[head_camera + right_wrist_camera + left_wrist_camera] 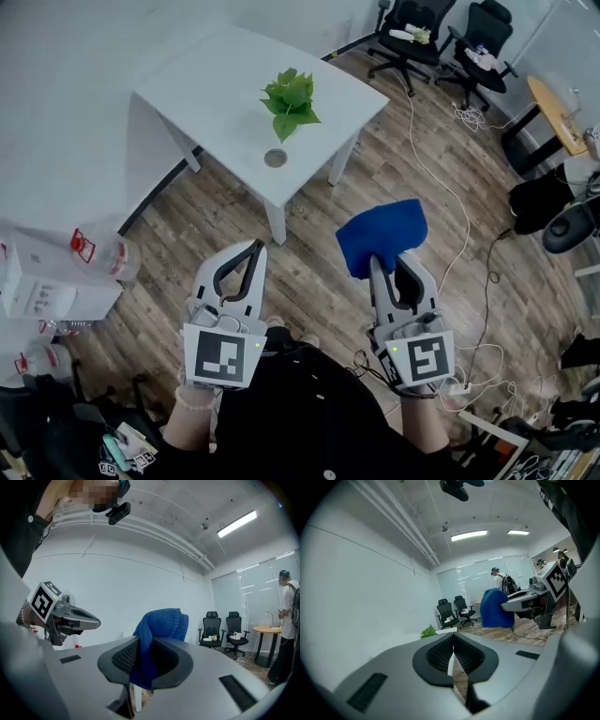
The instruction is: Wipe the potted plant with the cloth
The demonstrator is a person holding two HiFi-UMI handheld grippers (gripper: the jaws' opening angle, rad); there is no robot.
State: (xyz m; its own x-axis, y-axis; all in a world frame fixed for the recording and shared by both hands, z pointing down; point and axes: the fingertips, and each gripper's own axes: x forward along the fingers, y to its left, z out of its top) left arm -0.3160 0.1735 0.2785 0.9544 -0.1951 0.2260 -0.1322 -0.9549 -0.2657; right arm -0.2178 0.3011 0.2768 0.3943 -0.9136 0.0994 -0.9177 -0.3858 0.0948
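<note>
The white square desk (216, 94) carries only a green leafy potted plant (290, 103) near its middle and a small grey round object (275, 157) close to its near corner, so the top towards the left and far corners lies open to a reach. The brown wood-plank floor (309, 272) before the desk's near corner is bare and gives a straight way in. White cables (441, 178) trail over the floor off the right corner, black office chairs (412, 37) stand well beyond it, and the white wall (75, 56) closes the far side.
</note>
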